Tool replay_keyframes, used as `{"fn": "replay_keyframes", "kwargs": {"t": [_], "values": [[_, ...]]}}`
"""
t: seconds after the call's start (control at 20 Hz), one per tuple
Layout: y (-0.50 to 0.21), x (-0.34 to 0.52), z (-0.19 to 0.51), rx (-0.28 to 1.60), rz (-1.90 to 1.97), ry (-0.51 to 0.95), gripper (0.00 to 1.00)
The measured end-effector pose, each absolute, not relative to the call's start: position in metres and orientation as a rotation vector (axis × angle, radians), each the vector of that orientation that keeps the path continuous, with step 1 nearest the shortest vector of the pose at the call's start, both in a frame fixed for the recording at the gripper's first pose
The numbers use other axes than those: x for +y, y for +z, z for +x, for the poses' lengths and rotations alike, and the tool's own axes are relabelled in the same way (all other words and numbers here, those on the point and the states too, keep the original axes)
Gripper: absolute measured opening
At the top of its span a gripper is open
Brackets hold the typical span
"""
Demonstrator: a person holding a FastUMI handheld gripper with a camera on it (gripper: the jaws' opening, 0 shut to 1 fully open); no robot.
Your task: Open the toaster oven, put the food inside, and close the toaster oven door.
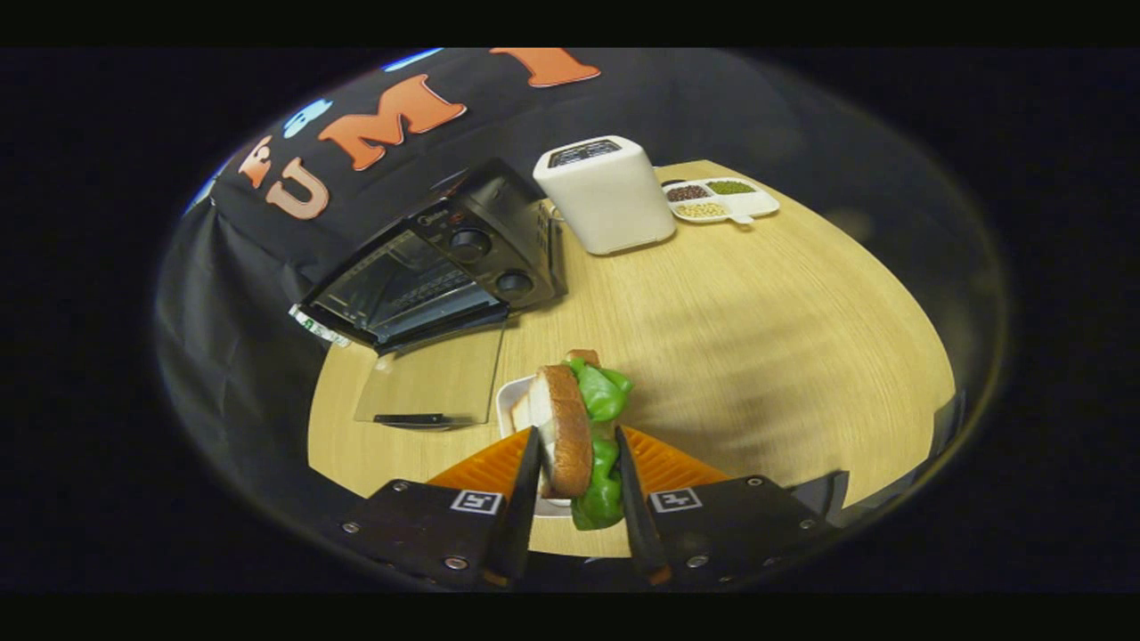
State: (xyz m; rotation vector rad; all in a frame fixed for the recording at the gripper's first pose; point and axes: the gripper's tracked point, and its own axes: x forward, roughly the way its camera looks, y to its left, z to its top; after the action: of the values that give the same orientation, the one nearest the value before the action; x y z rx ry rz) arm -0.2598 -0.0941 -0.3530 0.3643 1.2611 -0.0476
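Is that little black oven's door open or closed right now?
Open: the toaster oven's glass door lies folded down flat on the table, while the jaws grip the sandwich.

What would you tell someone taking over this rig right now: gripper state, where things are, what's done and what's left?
Gripper: shut on the sandwich, bread and lettuce pinched upright between both fingers, lifted above the small white plate.
Toaster oven: ahead of the fingers and off to one side, on the wooden table; its glass door is folded down flat, so it is open.
Beyond it stand a white toaster and a divided dish of beans.
Done: door opened, food picked up.
Left: carry the sandwich into the oven, release, close the door.
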Motion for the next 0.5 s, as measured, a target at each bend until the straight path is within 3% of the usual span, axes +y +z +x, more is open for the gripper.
{"fn": "replay_keyframes", "kwargs": {"t": [0.05, 0.25, 0.5], "values": [[-0.35, -0.091, -0.259, 1.259, 0.379, -0.046, 0.4], [-0.334, -0.081, -0.25, 1.24, 0.35, -0.03, 0.34], [-0.302, -0.051, -0.213, 1.145, 0.426, 0.006, 0.34]]}}
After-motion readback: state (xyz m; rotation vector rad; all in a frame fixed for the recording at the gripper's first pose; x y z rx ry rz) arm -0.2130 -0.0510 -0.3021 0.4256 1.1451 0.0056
